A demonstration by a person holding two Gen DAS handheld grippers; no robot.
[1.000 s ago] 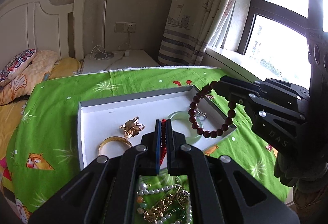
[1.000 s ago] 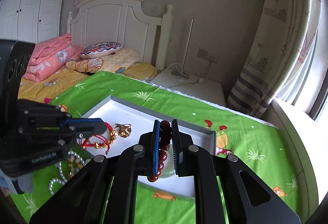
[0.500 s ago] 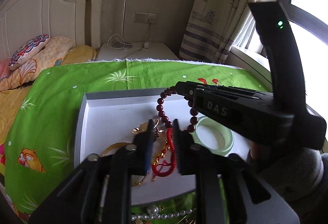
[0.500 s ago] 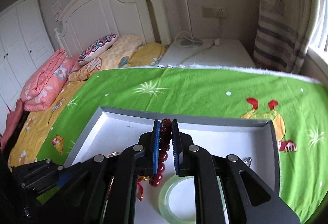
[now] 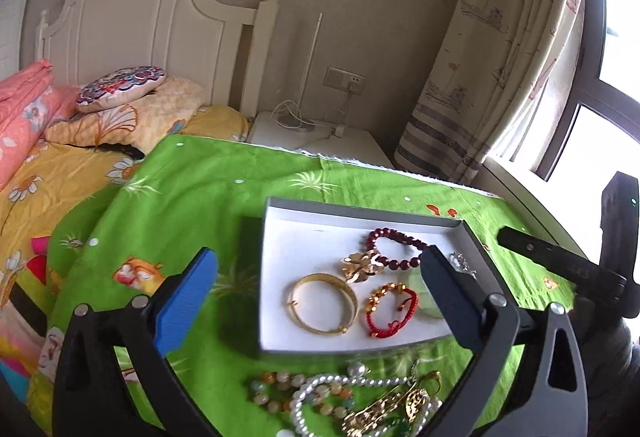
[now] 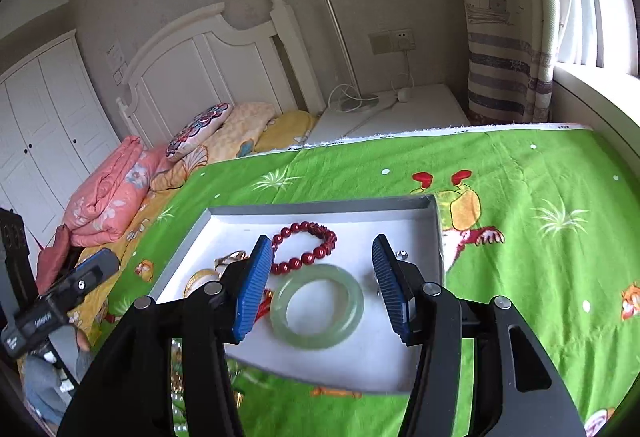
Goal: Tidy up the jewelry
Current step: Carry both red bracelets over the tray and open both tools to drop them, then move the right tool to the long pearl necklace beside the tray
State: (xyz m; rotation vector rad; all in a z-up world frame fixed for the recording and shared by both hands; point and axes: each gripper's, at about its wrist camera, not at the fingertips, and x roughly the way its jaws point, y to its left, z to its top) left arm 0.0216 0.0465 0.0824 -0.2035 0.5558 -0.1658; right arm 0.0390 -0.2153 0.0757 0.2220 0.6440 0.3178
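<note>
A white tray with a grey rim (image 5: 360, 211) (image 6: 320, 203) lies on the green cloth. In it lie a dark red bead bracelet (image 5: 394, 237) (image 6: 304, 233), a red string bracelet (image 5: 390, 307), a gold bangle (image 5: 320, 303), a gold flower brooch (image 5: 360, 265) and a pale jade bangle (image 6: 316, 307). My left gripper (image 5: 319, 257) hovers over the tray's near side, jaws opening wide, gripping nothing. My right gripper (image 6: 321, 241) hangs above the jade bangle and the bead bracelet, jaws opening, pads touching neither.
A loose heap of pearl strands, stone beads and gold chains (image 5: 340, 397) lies on the green cloth (image 6: 520, 237) in front of the tray. A small silver piece (image 5: 460, 261) sits at the tray's right edge. Pillows, a headboard and a nightstand stand beyond.
Both grippers have opened. The left one let the red string bracelet go into the tray, the right one let go the bead bracelet. Both have drawn back from the tray.
</note>
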